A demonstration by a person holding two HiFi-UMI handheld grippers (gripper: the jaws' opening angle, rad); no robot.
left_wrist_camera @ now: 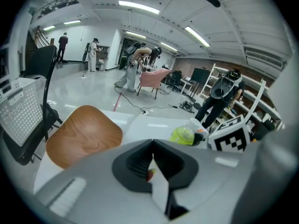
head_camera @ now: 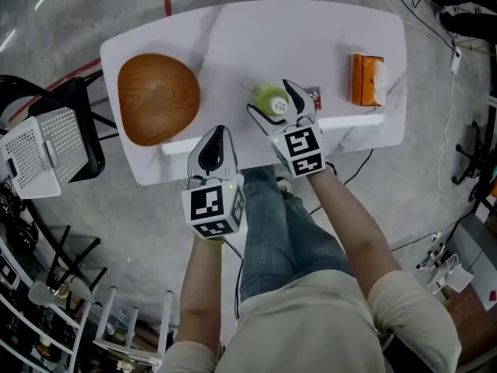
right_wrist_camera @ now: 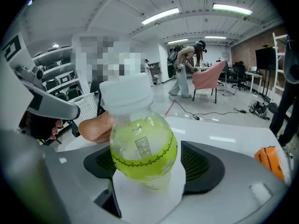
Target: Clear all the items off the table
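Observation:
A small bottle of green drink (head_camera: 270, 99) (right_wrist_camera: 142, 148) with a white cap stands upright in the middle of the white table (head_camera: 233, 37). My right gripper (head_camera: 269, 97) is open, one jaw on each side of the bottle and a gap showing beside it. In the left gripper view the bottle (left_wrist_camera: 183, 135) sits beside the right gripper's marker cube. A brown wooden bowl (head_camera: 158, 98) (left_wrist_camera: 84, 136) rests at the table's left end. An orange packet (head_camera: 366, 79) (right_wrist_camera: 268, 160) lies at the right end. My left gripper (head_camera: 217, 134) is shut and empty over the table's front edge.
A small red item (head_camera: 314, 95) lies just right of the bottle. A white perforated basket (head_camera: 35, 150) sits on a black chair left of the table. Cables (head_camera: 446, 123) trail on the floor to the right. Racks stand at the lower left.

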